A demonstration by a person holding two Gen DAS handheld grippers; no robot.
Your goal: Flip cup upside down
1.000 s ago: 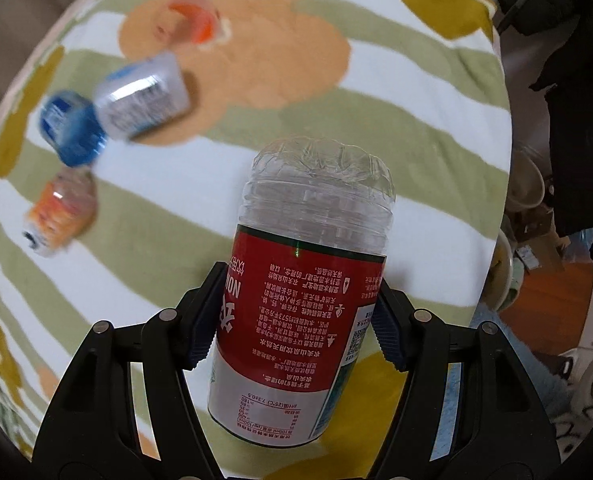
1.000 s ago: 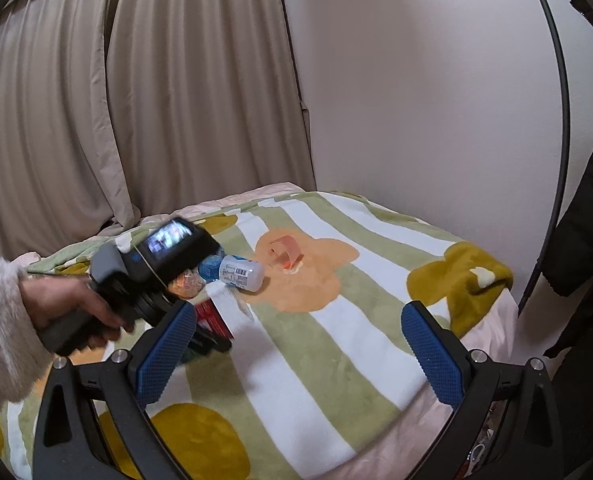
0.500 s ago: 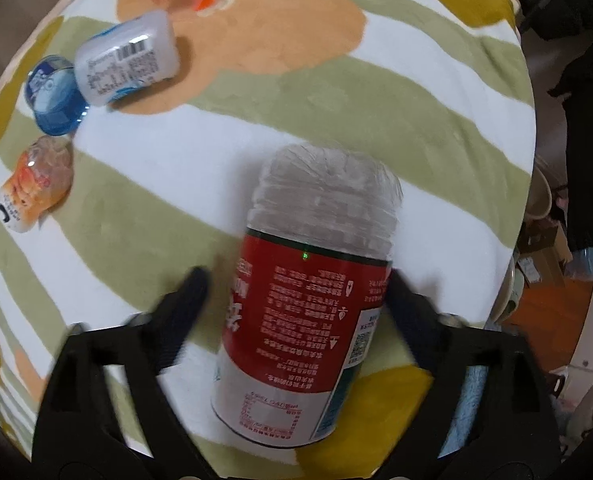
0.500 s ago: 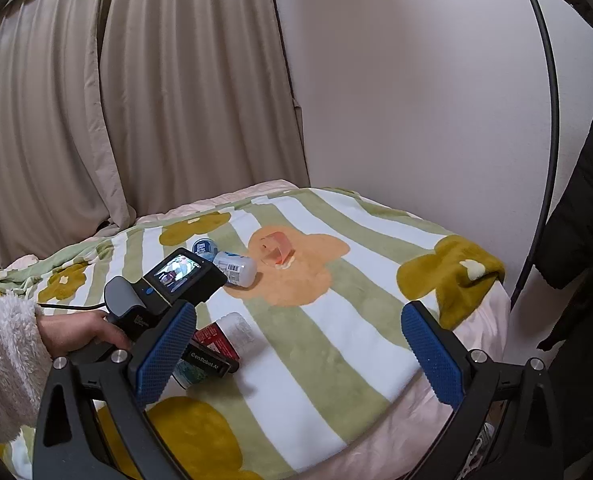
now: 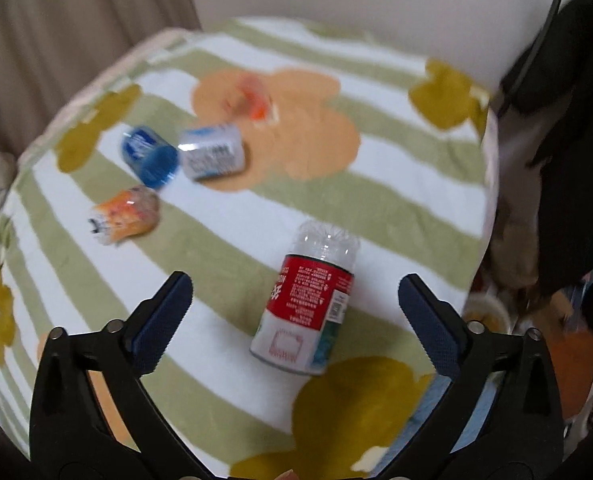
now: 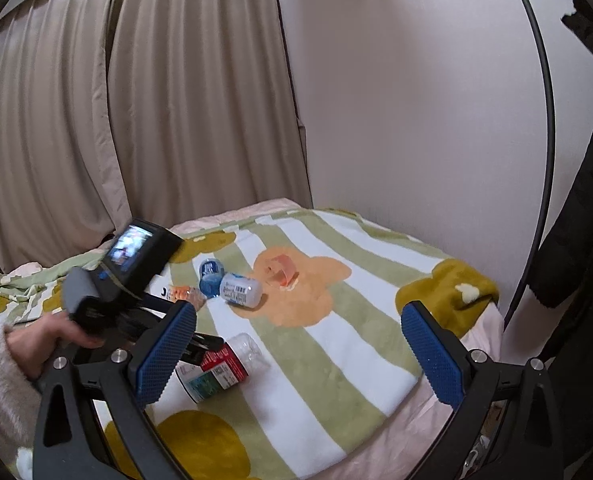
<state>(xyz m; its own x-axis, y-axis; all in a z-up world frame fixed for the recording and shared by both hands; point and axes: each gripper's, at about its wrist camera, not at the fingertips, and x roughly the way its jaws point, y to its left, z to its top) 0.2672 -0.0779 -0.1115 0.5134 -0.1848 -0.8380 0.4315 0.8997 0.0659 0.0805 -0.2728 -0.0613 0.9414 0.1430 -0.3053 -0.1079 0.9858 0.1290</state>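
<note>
Two grippers are hanging over the bed, and both are gaping wide with nothing between their pads. I am holding my left gripper above the striped blanket, and just ahead of it, between the spread fingers but touching neither, the red-labelled cup is resting base-up, leaning a little. I judge the flip is done, which would be why I am keeping those fingers clear of it: on soft bedding a brush could tip it. I am holding my right gripper higher and off to the side, looking across the bed, where it is not crowding the cup that shows low beside its left finger.

Further ahead of my left gripper, to its left, an orange wrapped cup is lying on its side. Beyond that, a blue cup and a white-labelled cup are lying side by side, close enough that they may be touching. Farthest off, a small orange cup is sitting on the peach flower patch, too blurred to tell which way up.
</note>
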